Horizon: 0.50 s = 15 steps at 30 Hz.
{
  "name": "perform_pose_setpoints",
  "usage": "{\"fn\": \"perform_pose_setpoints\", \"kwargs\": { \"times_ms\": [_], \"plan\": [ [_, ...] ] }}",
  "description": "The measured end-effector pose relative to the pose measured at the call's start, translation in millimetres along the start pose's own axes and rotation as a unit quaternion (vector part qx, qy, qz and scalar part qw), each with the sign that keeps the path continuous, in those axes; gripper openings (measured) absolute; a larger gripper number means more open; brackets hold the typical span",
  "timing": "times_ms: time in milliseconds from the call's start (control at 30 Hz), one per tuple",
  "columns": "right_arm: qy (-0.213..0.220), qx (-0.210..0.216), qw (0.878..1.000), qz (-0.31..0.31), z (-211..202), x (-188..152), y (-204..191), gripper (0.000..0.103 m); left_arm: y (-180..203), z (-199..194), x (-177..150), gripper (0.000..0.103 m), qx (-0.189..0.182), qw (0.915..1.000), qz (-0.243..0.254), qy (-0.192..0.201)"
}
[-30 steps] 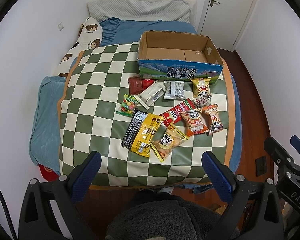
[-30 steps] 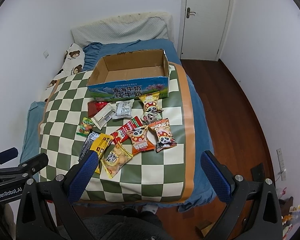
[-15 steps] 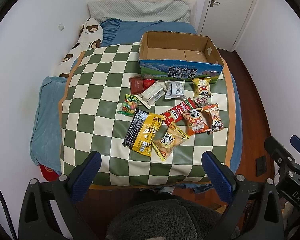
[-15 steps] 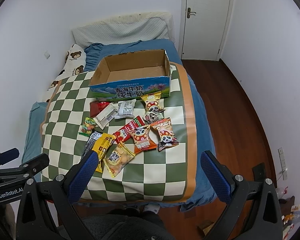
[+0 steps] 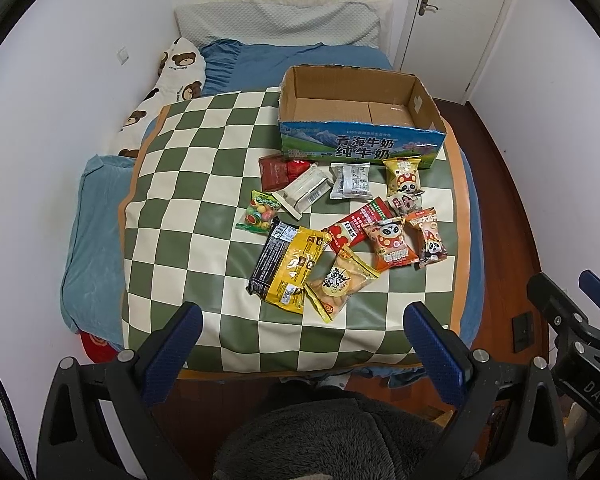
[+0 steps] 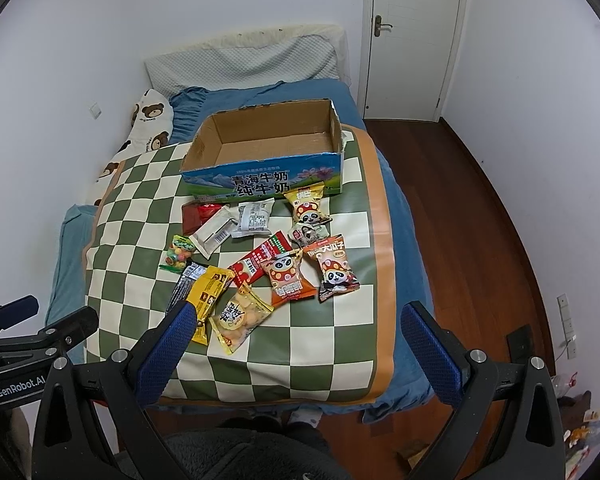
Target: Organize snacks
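Right wrist view, left tongs (image 6: 16,322) cut off, yellow packet (image 6: 209,292) partly hidden

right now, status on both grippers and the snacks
Left gripper open, empty. Right gripper open, empty. Loose snack packets spread on green-and-white checkered mat; open cardboard milk box empty behind them. Nothing in the way.
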State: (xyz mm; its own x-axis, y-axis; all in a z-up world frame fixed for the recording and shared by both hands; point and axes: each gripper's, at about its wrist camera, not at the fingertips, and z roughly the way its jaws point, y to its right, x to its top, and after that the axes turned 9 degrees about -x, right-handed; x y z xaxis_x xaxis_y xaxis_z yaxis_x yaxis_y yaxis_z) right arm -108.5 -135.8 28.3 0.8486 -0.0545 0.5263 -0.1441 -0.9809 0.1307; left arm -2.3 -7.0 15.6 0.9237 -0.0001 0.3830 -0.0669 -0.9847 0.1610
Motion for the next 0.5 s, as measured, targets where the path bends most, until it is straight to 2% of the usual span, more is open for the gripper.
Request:
{"fn": "perform_pose_setpoints", "kwargs": {
  "times_ms": [500],
  "plan": [
    [-0.001,0.006,1.000,0.001,-1.2,2.0,-6.0,0.103,-0.3,-1.5,-0.9,0.103,0.001,1.0000,0.001,0.001]
  ]
}}
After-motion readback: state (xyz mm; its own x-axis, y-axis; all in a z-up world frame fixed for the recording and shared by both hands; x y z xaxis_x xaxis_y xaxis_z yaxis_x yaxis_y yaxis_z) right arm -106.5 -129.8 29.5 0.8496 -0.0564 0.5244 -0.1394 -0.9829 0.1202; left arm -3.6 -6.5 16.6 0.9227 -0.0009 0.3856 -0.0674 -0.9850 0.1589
